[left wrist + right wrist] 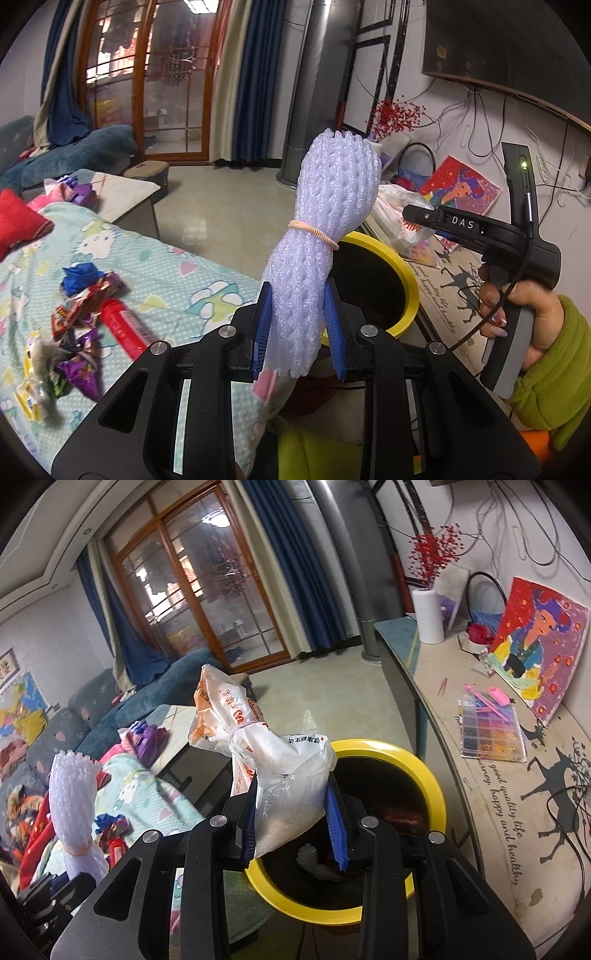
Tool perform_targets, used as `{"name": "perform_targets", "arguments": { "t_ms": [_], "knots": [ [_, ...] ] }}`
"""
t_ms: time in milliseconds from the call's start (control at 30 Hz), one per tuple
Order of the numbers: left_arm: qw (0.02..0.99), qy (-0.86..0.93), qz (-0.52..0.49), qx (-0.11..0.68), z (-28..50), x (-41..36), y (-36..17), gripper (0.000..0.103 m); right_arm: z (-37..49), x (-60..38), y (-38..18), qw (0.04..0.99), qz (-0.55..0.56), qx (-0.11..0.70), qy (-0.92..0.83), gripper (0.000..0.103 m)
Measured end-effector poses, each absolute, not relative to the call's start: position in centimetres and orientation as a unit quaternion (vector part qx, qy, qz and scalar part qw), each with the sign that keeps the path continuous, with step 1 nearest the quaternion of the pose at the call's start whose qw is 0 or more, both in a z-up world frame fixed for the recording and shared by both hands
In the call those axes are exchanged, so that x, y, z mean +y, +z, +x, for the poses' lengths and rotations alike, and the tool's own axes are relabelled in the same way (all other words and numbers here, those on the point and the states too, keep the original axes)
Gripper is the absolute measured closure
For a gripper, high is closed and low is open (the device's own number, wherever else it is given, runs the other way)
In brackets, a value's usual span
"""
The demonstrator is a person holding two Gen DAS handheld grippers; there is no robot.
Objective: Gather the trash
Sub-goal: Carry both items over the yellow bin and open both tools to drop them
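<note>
The foam net roll (pixel 325 236) is a white-lilac bundle tied with a thin rubber band (pixel 314 232), and the left gripper (pixel 300 332) holds its lower end between the blue pads (pixel 263 328). Its long axis goes up and a little to the right in the left wrist view, with the free end on top. Behind it stands the bin (pixel 391 258), dark inside with a yellow rim, partly hidden by the roll.

The right gripper (pixel 295 825) is closed on a crumpled plastic bag (pixel 266 760) with orange print, tied with a small band; the bag leans up and to the left, just in front of the bin's yellow rim (pixel 424 771). Only the right wrist view looks into the bin — something white (pixel 314 860) lies at the bottom. This view also shows the side counter (pixel 498 812) with a bead box (pixel 491 734), a painting (pixel 539 646) and a white vase (pixel 428 616) with red berries.

Only the left wrist view shows the remaining trash: wrappers (pixel 81 317) and a red tube (pixel 125 328) on the patterned blanket (pixel 177 266) at the left, well apart from the bin. It also shows the person's hand (pixel 517 317) in a green sleeve (pixel 554 369) on the handle of the right gripper, at the right of the bin. The roll stands between the camera and the bin's opening.
</note>
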State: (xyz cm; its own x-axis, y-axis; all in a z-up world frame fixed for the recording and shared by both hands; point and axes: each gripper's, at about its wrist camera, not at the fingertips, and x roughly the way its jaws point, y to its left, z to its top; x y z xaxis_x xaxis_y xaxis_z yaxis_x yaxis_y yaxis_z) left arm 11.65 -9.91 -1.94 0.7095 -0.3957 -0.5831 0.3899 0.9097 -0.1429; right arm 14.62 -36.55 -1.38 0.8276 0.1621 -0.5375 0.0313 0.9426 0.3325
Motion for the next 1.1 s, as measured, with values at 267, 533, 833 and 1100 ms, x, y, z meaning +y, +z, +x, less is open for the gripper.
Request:
{"name": "perform_targets", "arguments": {
  "t_ms": [267,533,833,1100],
  "knots": [
    [0.915,-0.230,0.008,0.330,13.5,-12.3,-2.8,0.082,14.8,-38.1,-2.4,0.937,0.178,0.300,0.007,0.073],
    [0.908,-0.234,0.012,0.347,15.3,-14.1,-4.1,0.082,15.2,-39.8,-3.5,0.930,0.194,0.311,-0.014,0.073],
    [0.902,-0.236,0.018,0.362,16.9,-15.8,-5.5,0.082,15.6,-41.3,-4.6,0.923,0.211,0.320,-0.033,0.073],
    [0.895,-0.236,0.021,0.379,18.4,-17.1,-7.2,0.082,16.1,-42.2,-5.7,0.915,0.220,0.334,-0.047,0.072]
  ]
}}
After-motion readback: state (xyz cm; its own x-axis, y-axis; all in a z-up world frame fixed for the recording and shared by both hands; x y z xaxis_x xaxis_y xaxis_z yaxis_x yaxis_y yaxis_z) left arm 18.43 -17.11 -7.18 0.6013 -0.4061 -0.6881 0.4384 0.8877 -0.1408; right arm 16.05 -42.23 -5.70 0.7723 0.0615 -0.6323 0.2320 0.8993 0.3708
